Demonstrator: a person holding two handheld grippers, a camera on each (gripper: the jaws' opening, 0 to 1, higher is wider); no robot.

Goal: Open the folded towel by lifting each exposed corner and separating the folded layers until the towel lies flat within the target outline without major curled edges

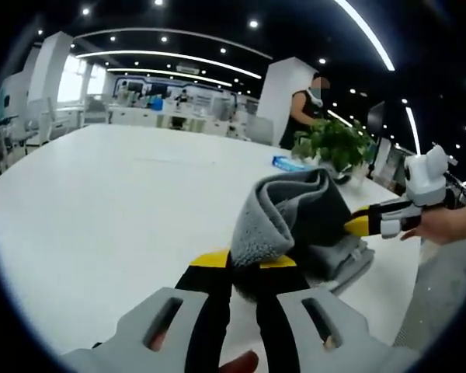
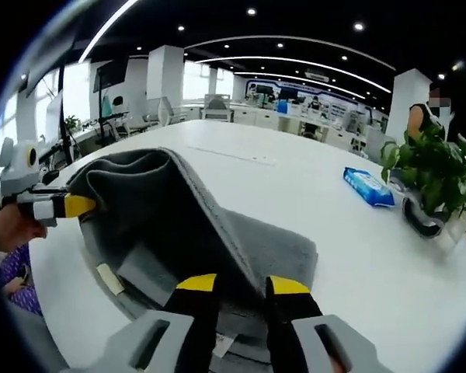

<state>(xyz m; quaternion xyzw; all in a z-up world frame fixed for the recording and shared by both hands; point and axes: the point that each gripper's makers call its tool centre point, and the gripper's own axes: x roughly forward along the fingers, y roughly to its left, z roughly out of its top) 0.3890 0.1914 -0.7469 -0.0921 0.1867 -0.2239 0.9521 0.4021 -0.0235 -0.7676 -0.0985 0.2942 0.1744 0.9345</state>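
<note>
While lifted: towel btwn both grippers.

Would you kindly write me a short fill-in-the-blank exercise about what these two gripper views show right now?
1. Both grippers are shut on the soft grey folded ___, lifted off the white table.
2. The left gripper has jaw tips coloured ___.
3. Beyond the right gripper, a flat ___ packet lies on the table.
4. Beside that packet stands a leafy green potted ___.

Missing words: towel; yellow; blue; plant
</note>
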